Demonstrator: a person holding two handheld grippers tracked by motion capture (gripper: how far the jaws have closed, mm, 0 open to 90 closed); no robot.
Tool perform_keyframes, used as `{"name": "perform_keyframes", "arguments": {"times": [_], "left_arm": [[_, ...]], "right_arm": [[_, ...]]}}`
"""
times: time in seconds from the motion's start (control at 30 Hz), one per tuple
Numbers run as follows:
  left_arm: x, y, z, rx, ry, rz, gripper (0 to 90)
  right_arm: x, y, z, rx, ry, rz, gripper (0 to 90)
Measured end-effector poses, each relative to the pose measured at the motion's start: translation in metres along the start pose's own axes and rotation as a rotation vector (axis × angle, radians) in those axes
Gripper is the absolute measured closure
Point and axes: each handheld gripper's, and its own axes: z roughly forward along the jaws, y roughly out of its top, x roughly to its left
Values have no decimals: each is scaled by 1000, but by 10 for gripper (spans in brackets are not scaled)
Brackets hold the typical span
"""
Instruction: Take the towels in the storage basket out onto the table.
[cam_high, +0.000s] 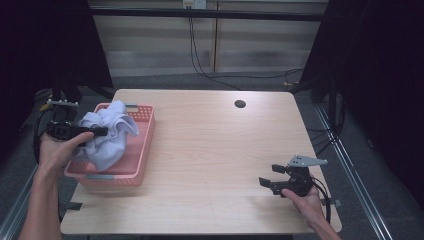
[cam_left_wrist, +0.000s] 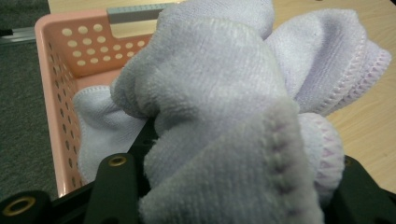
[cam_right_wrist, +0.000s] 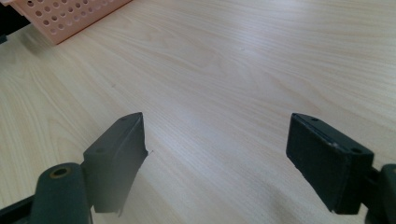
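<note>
1. Over the pink basket (cam_high: 141, 150), at the worktop's (cam_high: 210, 150) left edge: left gripper (cam_high: 102, 132) clamped on a pale lilac towel (cam_high: 107, 135). Jaws stand part-way apart, with bunched cloth packed between them.
2. Towel: crumpled, raised in a heap above the basket's rim; its lower folds hang down inside the basket. In the left gripper view the towel (cam_left_wrist: 219, 107) bulges over both jaws, stitched hem towards the right, and one fold drops to the basket floor.
3. Basket (cam_left_wrist: 51, 84): perforated walls, grey handle strip on the far short wall. It sits flat on the worktop, long side running along the left edge.
4. Left hand (cam_high: 57, 150) holds the gripper body just outside the basket's left wall, jaws pointing across the basket.
5. Right gripper (cam_high: 267, 176): well apart from the basket, near the worktop's front right corner, held by the right hand (cam_high: 307, 200). Jaws wide, nothing between them; bare wood (cam_right_wrist: 224, 93) shows in the gap.
6. Right gripper view: a corner of the basket (cam_right_wrist: 60, 18) lies far off at upper left.
7. Dark round hole (cam_high: 240, 104) in the worktop, far side, well right of the basket.
</note>
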Motion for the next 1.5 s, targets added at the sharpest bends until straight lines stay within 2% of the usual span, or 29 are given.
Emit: {"name": "perform_keyframes", "arguments": {"times": [0.47, 0.63, 0.77, 0.9, 1.0, 1.03, 1.17, 1.27, 1.3, 1.5], "left_arm": [[-7, 11, -20, -89, -31, -8, 454], [-15, 20, -29, -104, -26, 19, 454], [-19, 23, -32, -123, -34, 7, 454], [-23, 26, -31, -115, -34, 11, 454], [-26, 27, -31, -127, -27, 24, 454], [-30, 28, -31, -139, -40, 38, 454], [-38, 31, -31, -140, -44, 57, 454], [-46, 37, -32, -141, -48, 81, 454], [-53, 42, -34, -143, -48, 95, 454], [-67, 55, -32, -155, -60, 122, 454]], "right_arm": [[0, 0, -1, -4, 1, 1, 190], [0, 0, -2, -7, 0, 1, 189], [-1, 0, -2, -7, 0, 2, 189], [-1, 0, -3, -10, 0, 1, 189], [-2, 0, -3, -13, 0, -1, 189], [-2, 0, -3, -12, 1, -1, 189], [-2, 0, -3, -10, 2, -1, 189], [-1, 0, -3, -10, 8, -2, 188], [-1, 0, -3, -11, 8, -2, 188], [-1, 0, -4, -18, 9, -4, 188]]}}
